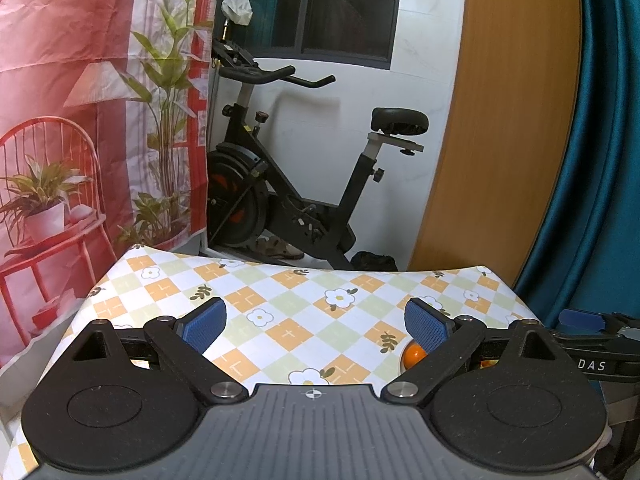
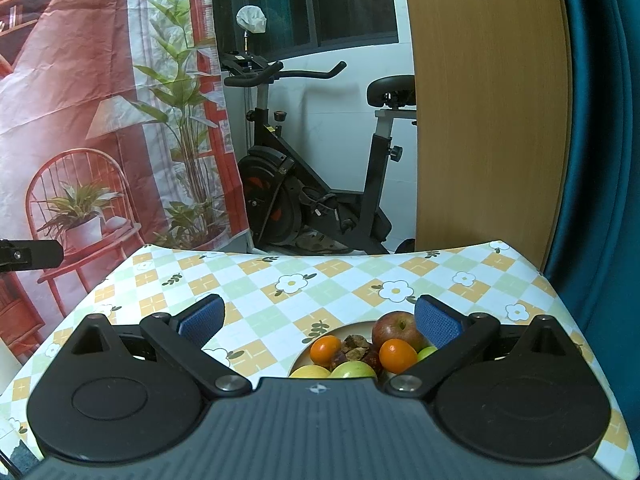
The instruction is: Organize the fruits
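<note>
In the right wrist view a pale plate [image 2: 352, 326] on the checked tablecloth holds a red apple [image 2: 396, 330], two oranges [image 2: 325, 350] [image 2: 397, 355], green fruits [image 2: 354, 370], a yellow fruit [image 2: 309, 372] and dark wrinkled fruits [image 2: 356, 346]. My right gripper [image 2: 318, 320] stands open above the plate's near side, with nothing between its blue pads [image 2: 202, 320]. In the left wrist view my left gripper [image 1: 316, 322] is open over bare cloth. An orange [image 1: 414, 355] peeks out under its right finger. The right gripper [image 1: 592, 334] shows at the far right edge.
The table [image 1: 280, 304] with the floral checked cloth ends ahead. Beyond it stand an exercise bike [image 1: 304, 200], a printed red backdrop [image 1: 80, 120] on the left, a wooden panel [image 1: 504, 120] and a teal curtain [image 1: 608, 160] on the right.
</note>
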{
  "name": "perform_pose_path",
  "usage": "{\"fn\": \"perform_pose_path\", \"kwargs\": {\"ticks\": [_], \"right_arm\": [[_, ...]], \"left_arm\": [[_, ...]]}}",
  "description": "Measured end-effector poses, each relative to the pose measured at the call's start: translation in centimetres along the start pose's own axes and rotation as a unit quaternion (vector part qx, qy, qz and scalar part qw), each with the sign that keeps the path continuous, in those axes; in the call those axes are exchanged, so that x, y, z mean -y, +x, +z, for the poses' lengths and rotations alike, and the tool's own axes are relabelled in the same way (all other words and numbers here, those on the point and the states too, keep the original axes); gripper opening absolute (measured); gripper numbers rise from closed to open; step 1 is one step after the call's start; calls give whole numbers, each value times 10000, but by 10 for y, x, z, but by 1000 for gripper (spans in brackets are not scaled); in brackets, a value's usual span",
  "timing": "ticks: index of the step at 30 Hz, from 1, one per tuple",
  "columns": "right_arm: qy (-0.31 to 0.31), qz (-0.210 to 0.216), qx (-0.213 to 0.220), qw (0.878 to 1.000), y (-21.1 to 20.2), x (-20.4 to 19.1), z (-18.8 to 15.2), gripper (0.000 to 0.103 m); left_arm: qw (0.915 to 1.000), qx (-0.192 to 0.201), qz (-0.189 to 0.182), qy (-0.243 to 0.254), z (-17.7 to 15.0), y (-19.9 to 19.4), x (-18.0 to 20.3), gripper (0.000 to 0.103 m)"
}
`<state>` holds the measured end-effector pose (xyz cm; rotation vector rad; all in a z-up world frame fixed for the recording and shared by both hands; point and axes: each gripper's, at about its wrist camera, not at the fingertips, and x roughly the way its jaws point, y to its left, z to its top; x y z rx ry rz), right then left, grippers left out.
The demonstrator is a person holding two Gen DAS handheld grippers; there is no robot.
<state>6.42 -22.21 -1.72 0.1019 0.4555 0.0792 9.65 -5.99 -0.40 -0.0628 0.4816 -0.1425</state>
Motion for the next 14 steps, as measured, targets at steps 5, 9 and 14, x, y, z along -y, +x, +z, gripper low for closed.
{"fn": "perform_pose_path", "kwargs": {"ticks": [5, 9, 14], "right_arm": [[1, 1, -1, 10000, 0, 0, 0, 103], [1, 3, -2, 10000, 0, 0, 0, 103], [-4, 1, -1, 10000, 0, 0, -1, 103]], "left_arm": [[10000, -3, -2, 2, 0, 0, 0, 97], [10000, -21, -18, -10, -1, 0, 0, 97], [10000, -55, 24, -38, -2, 0, -1, 98]]}}
